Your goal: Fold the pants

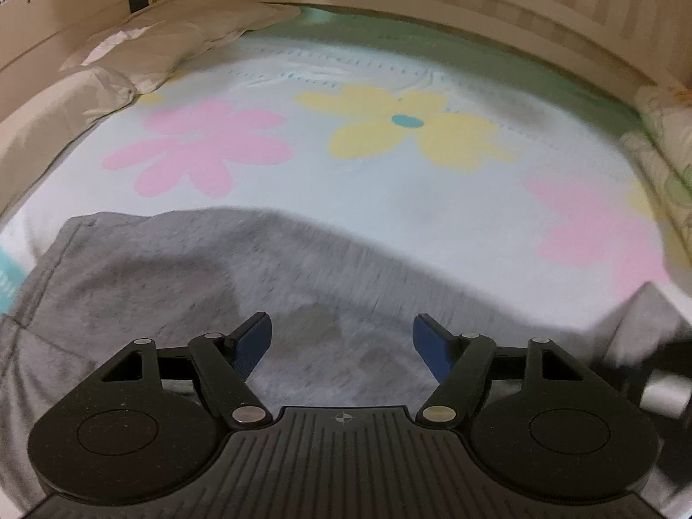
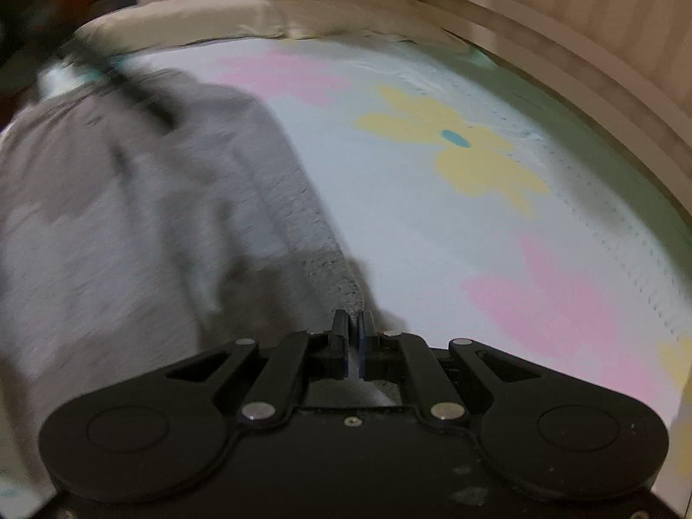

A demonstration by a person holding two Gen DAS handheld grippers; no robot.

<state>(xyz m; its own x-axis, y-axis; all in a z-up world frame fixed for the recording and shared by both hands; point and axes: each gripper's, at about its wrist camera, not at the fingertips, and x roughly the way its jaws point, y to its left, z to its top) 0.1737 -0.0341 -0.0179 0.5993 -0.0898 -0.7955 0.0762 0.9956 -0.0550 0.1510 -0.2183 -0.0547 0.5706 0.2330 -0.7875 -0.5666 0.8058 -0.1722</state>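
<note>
The right tongs (image 2: 354, 324) are clamped on the ribbed edge of the grey pants (image 2: 142, 225), a pinch of cloth showing between the closed pads. The left tongs (image 1: 341, 337) stand wide open above the grey cloth (image 1: 194, 285), their blue pads (image 1: 253, 344) clear of it and holding nothing.

The pants lie on the bed, bunched at its near edge and spreading toward the left side, over a pale sheet (image 1: 346, 199) printed with big flowers.

The step in hand looks like carrying the gripped edge across to make a fold. To do it well, the right tongs should keep a firm pinch and travel low and level, so the cloth drapes over itself rather than dragging the whole heap along. The open left tongs would best take hold of the matching edge or pin the cloth at the fold line, so the crease comes out straight. The blur in the right view suggests speed; a slower sweep gives a neater edge.

Counted, near to far: two tongs, one pair of pants, one sheet, and at the head of the bed two pillows (image 1: 181, 39).
</note>
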